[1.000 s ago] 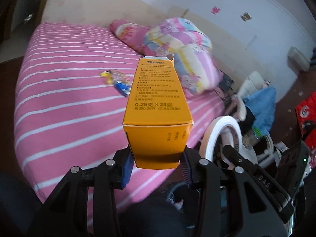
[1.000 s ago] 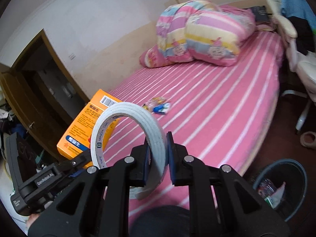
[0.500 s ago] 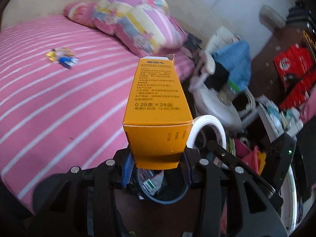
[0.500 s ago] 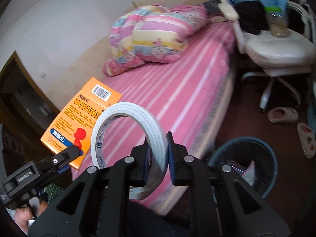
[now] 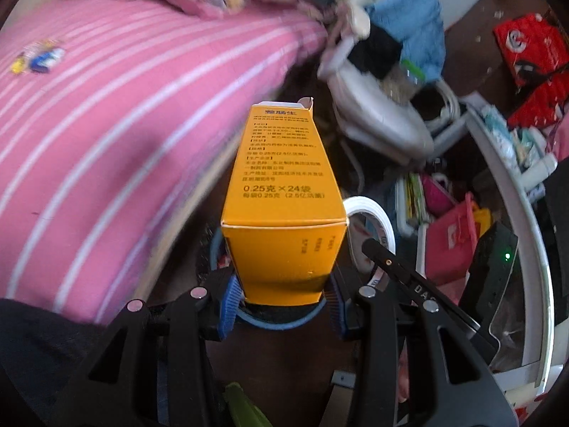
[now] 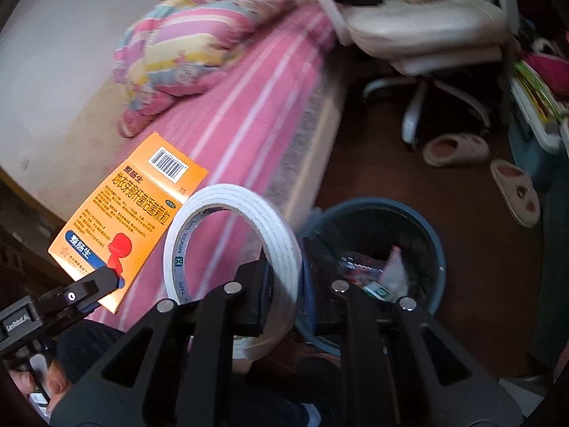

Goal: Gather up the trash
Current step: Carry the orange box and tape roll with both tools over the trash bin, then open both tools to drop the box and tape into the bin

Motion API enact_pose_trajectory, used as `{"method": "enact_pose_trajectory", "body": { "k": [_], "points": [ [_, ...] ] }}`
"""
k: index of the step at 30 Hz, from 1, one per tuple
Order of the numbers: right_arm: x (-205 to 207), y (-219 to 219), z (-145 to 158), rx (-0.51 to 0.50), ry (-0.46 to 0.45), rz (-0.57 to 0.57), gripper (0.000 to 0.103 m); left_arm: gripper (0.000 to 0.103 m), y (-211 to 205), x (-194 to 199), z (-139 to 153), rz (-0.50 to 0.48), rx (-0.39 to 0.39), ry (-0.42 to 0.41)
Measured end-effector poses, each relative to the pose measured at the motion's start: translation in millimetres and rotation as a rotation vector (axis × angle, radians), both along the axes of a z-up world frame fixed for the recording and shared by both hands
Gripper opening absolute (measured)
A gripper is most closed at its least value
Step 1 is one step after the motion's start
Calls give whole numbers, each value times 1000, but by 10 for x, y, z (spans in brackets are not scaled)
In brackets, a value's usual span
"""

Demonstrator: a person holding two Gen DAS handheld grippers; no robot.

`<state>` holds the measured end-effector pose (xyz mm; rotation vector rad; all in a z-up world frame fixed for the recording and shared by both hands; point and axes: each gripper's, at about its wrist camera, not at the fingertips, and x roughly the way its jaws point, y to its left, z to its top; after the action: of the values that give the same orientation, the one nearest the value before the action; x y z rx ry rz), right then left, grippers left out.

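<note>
Over the blue bin [image 6: 373,210], now risen into lower right of frame, an orange box [image 5: 284,213] is being gripped by the left claw [image 5: 282,300]; a tape roll [image 6: 231,245] is being clamped by the right claw [image 6: 284,284]; dropping is judged imminent.

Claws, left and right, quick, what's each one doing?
Left claw: closed on the orange box.
Right claw: closed on the tape roll.

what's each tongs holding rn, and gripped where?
Left tongs: orange medicine box, clamped by its near end. Right tongs: white tape roll, pinched across the band at its near edge.
</note>
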<state>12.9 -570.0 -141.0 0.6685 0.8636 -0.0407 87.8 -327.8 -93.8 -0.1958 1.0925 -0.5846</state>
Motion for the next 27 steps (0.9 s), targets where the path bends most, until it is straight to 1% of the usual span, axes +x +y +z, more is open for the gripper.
{"method": "enact_pose_trajectory", "body": {
  "k": [1,6,10,13,16,17,18,19,20,21,23,24,26,27],
  "points": [
    [5,-33,-64,0,13,-7,17,40,-97,33,-88,-19,13,20],
    [14,-212,-437,8,96,-50,17,40,-451,156,-346,-91,71,64],
    [55,-305,-692,3,154,-77,17,40,-648,262,-548,-134,114,93],
    [89,-349,-823,5,181,-91,17,41,-803,381,-749,-165,142,142],
    [137,-400,-944,1,209,-110,19,42,-914,480,-864,-183,157,169],
    [145,-421,-981,-3,220,-123,27,47,-957,499,-880,-183,162,173],
    [147,-433,-998,-8,230,-137,39,58,-978,517,-894,-184,169,176],
    [126,-450,-994,-25,226,-160,58,62,-1000,535,-894,-180,175,171],
    [126,-452,-985,-38,223,-170,64,66,-1011,543,-887,-176,174,166],
    [120,-451,-973,-57,221,-177,66,68,-1014,547,-877,-176,169,166],
    [101,-443,-956,-89,222,-183,73,70,-1000,552,-869,-170,148,177],
    [97,-454,-955,-96,217,-185,74,71,-976,560,-864,-161,146,179],
    [76,-443,-912,-122,202,-193,81,71,-924,580,-848,-141,137,183],
    [66,-422,-865,-140,186,-197,83,72,-898,589,-832,-129,128,185]
  ]
}}
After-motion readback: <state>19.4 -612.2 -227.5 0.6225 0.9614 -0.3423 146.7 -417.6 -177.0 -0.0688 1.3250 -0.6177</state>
